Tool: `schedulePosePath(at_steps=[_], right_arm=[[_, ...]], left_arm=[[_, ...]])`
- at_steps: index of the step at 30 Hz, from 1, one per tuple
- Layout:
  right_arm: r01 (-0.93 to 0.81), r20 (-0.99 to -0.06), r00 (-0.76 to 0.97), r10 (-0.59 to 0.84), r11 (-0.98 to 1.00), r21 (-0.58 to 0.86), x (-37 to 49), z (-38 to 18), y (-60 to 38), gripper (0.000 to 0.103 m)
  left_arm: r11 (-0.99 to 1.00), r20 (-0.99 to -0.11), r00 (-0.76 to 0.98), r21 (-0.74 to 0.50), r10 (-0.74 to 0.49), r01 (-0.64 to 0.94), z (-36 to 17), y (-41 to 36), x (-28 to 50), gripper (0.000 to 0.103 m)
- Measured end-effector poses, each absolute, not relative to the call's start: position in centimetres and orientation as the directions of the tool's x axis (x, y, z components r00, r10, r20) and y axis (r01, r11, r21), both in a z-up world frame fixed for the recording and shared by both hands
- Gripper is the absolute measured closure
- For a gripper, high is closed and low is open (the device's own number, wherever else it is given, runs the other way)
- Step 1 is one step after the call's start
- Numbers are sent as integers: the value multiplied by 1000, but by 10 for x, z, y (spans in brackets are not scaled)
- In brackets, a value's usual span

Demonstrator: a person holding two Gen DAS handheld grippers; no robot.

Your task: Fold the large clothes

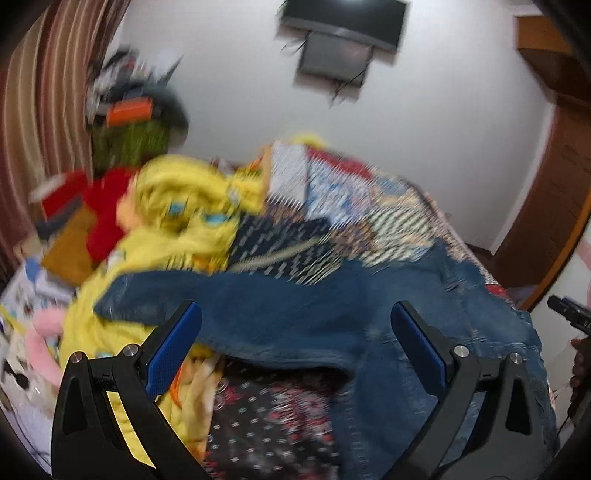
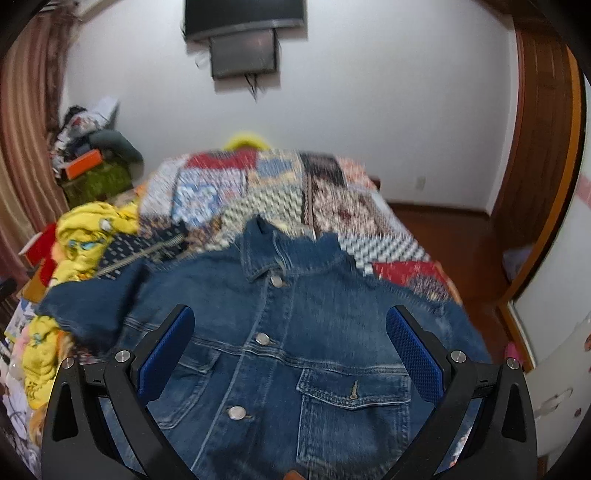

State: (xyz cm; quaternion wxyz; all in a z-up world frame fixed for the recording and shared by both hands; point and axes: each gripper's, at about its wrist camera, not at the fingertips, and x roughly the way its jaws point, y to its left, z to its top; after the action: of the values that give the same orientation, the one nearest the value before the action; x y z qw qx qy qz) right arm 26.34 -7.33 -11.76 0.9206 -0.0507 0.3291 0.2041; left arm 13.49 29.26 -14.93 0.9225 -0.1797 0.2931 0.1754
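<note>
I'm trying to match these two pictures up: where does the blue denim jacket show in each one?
Left wrist view: the denim jacket runs across the lower middle, one sleeve reaching left over the yellow clothes.
Right wrist view: the denim jacket fills the lower centre, front up, collar pointing away.
Shared landmark: the dark screen on the white wall.

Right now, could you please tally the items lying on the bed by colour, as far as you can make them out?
Blue: 1, the denim jacket
Yellow: 1, the crumpled yellow garment
Red: 1, the red cloth
Black floral: 1, the patterned fabric
Total: 4; blur may hide more.
</note>
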Motion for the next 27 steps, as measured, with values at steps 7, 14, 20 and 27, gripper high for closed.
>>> schedulePosePath(at_steps=[7,14,20,27], right_arm=[[-321,-795,533,289,939,126,319,-178,-74,1],[-236,-874,425,238,961,147,342,-208,-78,2],[-220,-916,347,203,967,130,343,-221,-83,1],[-256,-948,298,114,966,36,338,-224,-86,1]], left_arm=[[739,-732,681,-446,25,-506,-240,374,143,0],[578,-698,710,-617,-89,-534,-284,414,146,10],[554,-696,713,-626,-81,-548,-289,430,166,37],[641,-748,663,-490,38,-590,-266,429,178,80]])
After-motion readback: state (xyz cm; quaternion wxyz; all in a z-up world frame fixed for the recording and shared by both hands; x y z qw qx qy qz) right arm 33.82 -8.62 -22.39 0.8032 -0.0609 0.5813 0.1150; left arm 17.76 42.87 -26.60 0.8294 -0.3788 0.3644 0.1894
